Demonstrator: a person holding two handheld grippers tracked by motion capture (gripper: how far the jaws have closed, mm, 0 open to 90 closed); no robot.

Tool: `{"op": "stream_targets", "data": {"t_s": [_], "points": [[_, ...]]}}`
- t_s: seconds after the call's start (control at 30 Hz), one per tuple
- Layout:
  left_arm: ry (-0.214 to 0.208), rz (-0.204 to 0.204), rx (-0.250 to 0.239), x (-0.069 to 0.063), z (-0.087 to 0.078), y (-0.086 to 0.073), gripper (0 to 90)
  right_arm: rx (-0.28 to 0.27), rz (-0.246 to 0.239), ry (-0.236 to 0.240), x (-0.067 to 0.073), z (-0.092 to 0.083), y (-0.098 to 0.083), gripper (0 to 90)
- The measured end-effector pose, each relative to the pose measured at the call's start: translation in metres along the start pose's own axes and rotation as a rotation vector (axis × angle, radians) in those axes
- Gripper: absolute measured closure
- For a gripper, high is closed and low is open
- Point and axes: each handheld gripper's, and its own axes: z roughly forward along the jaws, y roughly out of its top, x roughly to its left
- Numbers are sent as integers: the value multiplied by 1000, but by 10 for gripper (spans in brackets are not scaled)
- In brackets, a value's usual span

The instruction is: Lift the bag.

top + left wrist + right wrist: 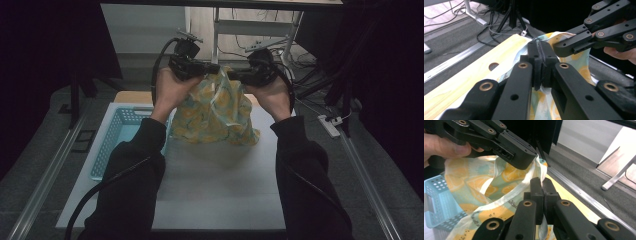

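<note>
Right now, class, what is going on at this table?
A person holds a gripper in each hand and lifts a thin cloth bag printed with lemons above the white table. The left gripper and the right gripper are each shut on the bag's top edge, close together, so it hangs between them. A light blue basket sits on the table to the left, beside the bag.

Between the two grippers hangs a thin cloth [215, 112], smooth with a slight sheen, printed with yellow citrus slices on pale green. The left gripper [540, 53] and right gripper [541, 186] have matt black plastic jaws with brass-coloured rivets. Below the left gripper sits a perforated pale-blue plastic basket [117, 132]. Under both lies a matt white board [220, 190], pale wood at its far edge.
</note>
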Motion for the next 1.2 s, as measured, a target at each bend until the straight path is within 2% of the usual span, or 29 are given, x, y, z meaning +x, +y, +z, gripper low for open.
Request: {"op": "stream_targets", "data": {"t_s": [0.23, 0.37, 0.47, 0.57, 0.67, 0.8, 0.93, 1.03, 1.2], "points": [[31, 27, 43, 4, 17, -9, 831, 32, 34, 3, -5, 15, -10, 839], [27, 27, 39, 6, 19, -12, 758, 34, 49, 9, -6, 19, -15, 789], [13, 28, 23, 6, 17, -14, 658, 28, 65, 15, -8, 18, -17, 733], [-9, 27, 4, 8, 14, -17, 542, 25, 75, 16, -9, 17, -21, 641], [-38, 24, -10, 11, 10, -21, 459, 20, 83, 14, -11, 16, -24, 559], [-46, 36, -15, 12, 4, -26, 361, 9, 106, 27, -13, 13, -26, 469], [-43, 30, -3, 13, -1, -30, 259, 0, 106, 33, -12, 10, -28, 400], [-41, 22, 8, 14, -4, -36, 216, -5, 116, 39, -10, 8, -30, 357], [-14, 23, 48, 13, -6, -50, 113, -11, 125, 45, -7, 7, -37, 277]]}}
